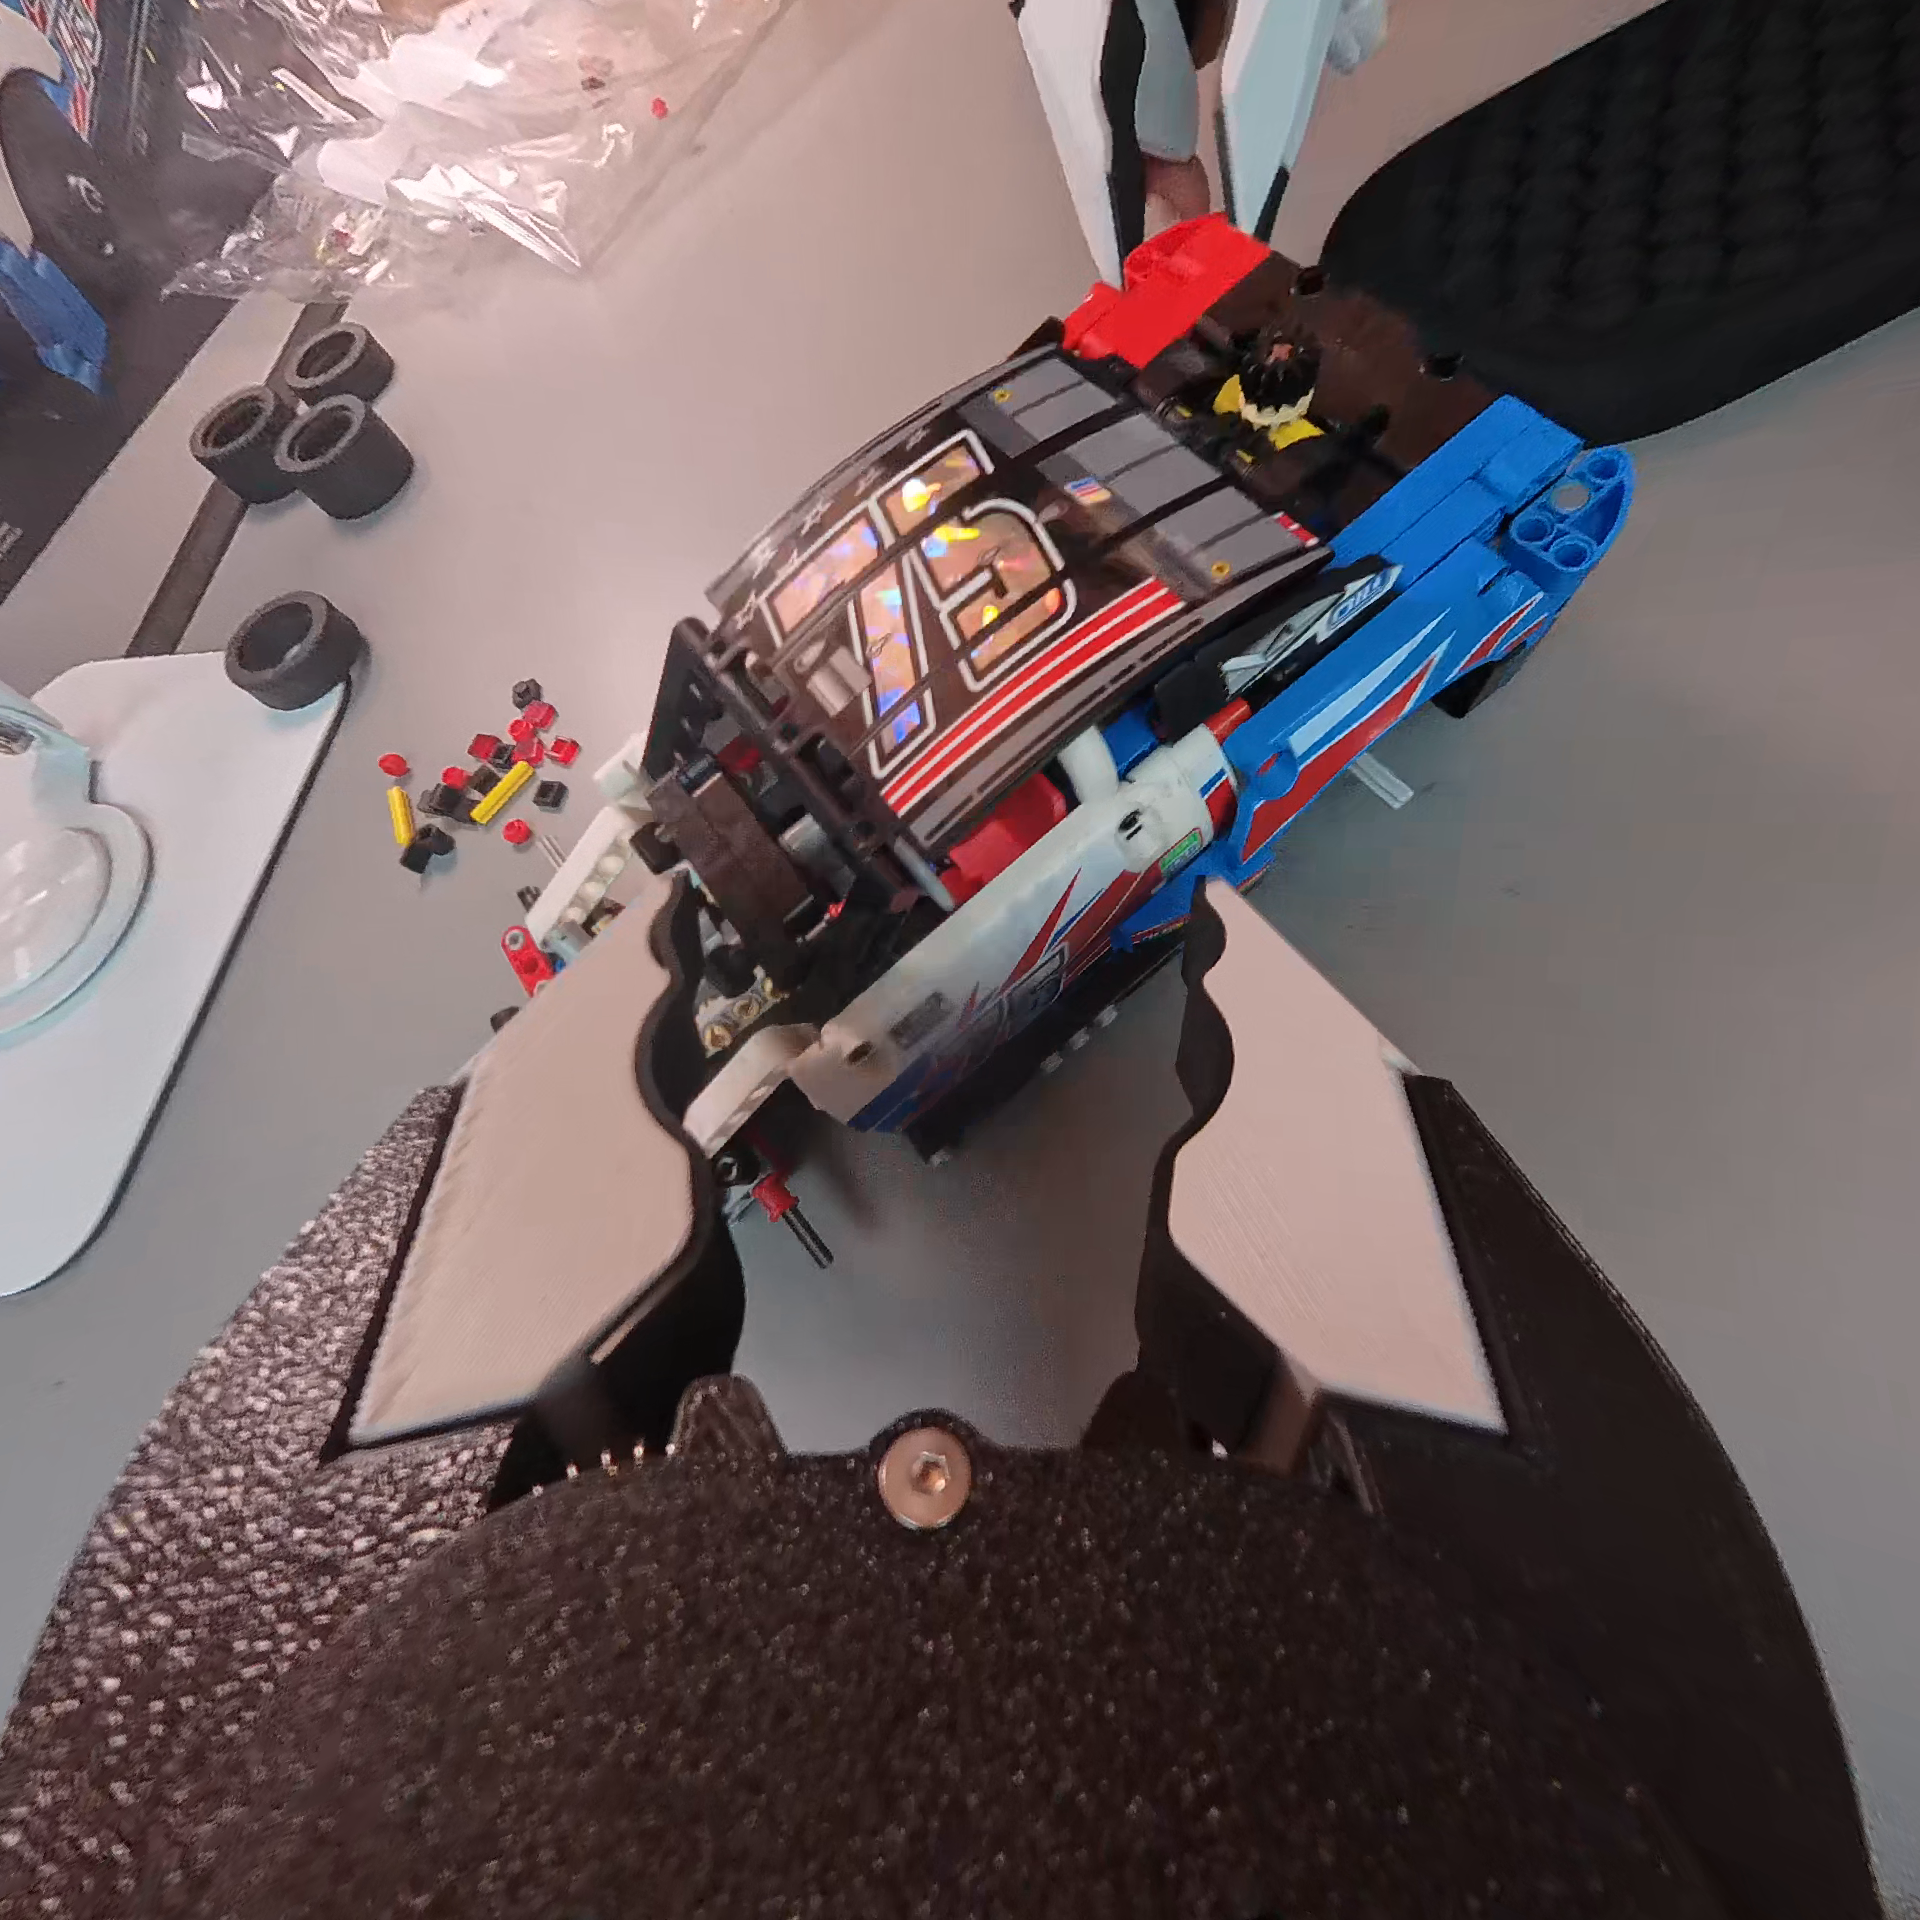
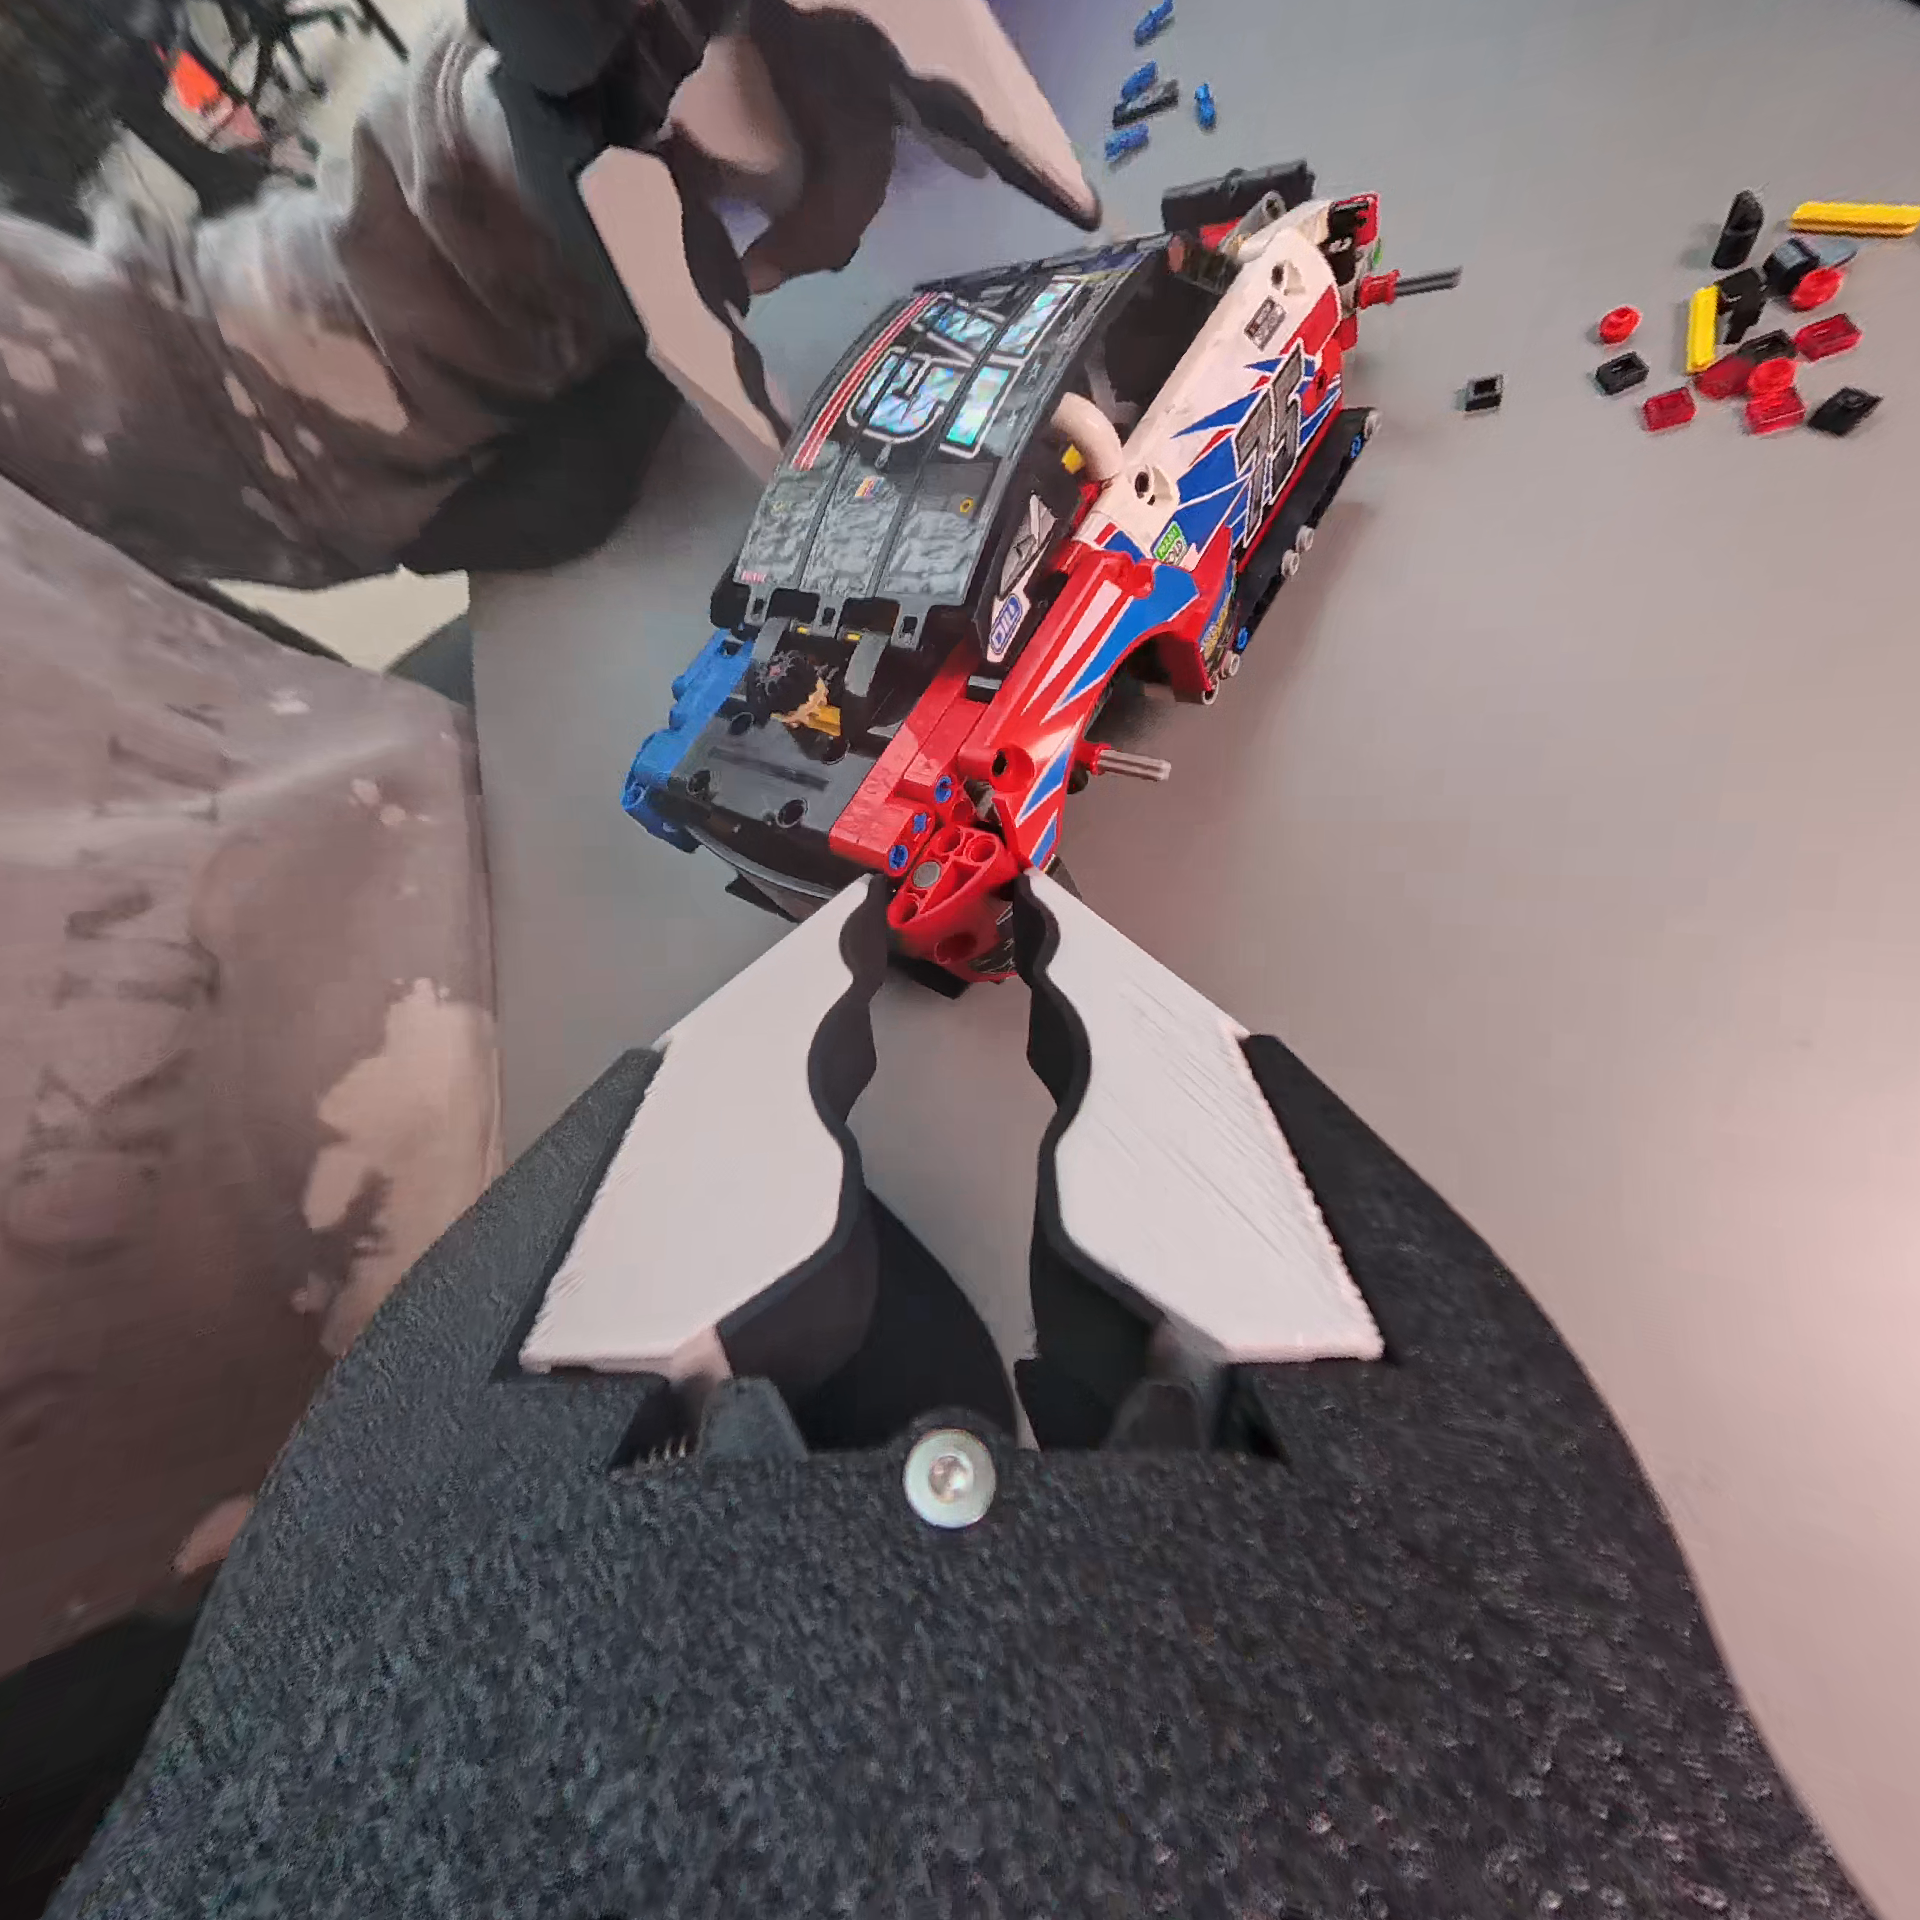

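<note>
A brick-built race car [image 1: 987, 644] with a black roof, a blue side and a red-and-white side lies on the grey table [image 1: 1558, 935], without wheels. My left gripper [image 1: 935, 914] is open wide, its jaws either side of the car's white rear end; I cannot tell whether they touch it. My right gripper [image 2: 948, 894] is shut on the red front corner of the car [image 2: 935, 436]. The right gripper also shows at the top of the left wrist view [image 1: 1174, 156], at the car's front. The left gripper shows at the top of the right wrist view [image 2: 914, 312].
Three black tyres [image 1: 312, 416] stand together at the left, and one more [image 1: 296, 649] sits on a white board [image 1: 156, 935]. Small red, black and yellow pieces [image 1: 488, 769] lie by the car's rear, also in the right wrist view [image 2: 1756, 332]. Clear plastic bags [image 1: 416, 156] lie at the back. Blue pieces [image 2: 1153, 94] lie farther off. My right fingertips sit around 15 cm from my left ones.
</note>
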Demonstrator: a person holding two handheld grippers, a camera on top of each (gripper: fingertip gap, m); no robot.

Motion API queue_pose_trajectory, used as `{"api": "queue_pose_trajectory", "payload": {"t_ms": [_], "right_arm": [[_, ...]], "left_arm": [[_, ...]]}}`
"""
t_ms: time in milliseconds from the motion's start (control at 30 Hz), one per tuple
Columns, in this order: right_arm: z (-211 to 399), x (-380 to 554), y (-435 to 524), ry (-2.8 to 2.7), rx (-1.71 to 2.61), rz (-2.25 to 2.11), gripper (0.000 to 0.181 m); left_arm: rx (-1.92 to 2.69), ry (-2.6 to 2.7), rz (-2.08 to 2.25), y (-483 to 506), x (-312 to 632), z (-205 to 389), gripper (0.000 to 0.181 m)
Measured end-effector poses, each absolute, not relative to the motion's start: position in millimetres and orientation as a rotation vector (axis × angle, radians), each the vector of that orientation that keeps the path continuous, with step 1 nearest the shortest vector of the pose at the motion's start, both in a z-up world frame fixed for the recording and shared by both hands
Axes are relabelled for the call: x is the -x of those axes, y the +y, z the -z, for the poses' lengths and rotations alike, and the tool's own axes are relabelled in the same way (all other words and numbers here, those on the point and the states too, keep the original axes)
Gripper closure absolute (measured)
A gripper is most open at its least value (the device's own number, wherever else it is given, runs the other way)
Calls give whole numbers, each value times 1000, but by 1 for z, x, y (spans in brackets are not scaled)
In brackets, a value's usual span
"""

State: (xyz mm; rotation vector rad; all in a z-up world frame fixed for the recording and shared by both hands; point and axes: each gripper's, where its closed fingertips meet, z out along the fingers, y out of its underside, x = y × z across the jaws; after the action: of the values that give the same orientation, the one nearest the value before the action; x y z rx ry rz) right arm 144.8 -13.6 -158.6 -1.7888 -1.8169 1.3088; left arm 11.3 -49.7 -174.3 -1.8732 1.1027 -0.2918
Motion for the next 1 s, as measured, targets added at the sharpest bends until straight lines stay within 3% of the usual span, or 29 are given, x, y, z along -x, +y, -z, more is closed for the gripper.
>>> {"api": "queue_pose_trajectory", "payload": {"t_ms": [33,233,300,333,400,533,767,1000], "right_arm": [[150,-141,-15,-1767,1827,-1345,158],[119,-128,-15,-1558,1962,-1549,158],[96,-122,-16,-1416,1949,-1746,181],[86,-120,-15,-1352,1964,-1819,181],[95,-118,-3,-1416,1962,-1561,181],[106,-119,-12,-1570,1855,-1440,181],[141,-118,-63,-1968,1115,-802,146],[169,-102,-89,-2029,737,-413,155]], "left_arm": [[1854,1101,289,-53,-12,167,88],[1779,1068,143,-68,-10,148,82],[1742,1061,31,-68,-10,146,78],[1737,1078,-30,-69,-10,149,71],[1781,1156,-173,-69,-8,170,54],[1791,1242,-218,-72,-12,193,74],[1788,1206,-171,-71,-10,192,84],[1797,1180,-125,-69,-11,193,83]]}}
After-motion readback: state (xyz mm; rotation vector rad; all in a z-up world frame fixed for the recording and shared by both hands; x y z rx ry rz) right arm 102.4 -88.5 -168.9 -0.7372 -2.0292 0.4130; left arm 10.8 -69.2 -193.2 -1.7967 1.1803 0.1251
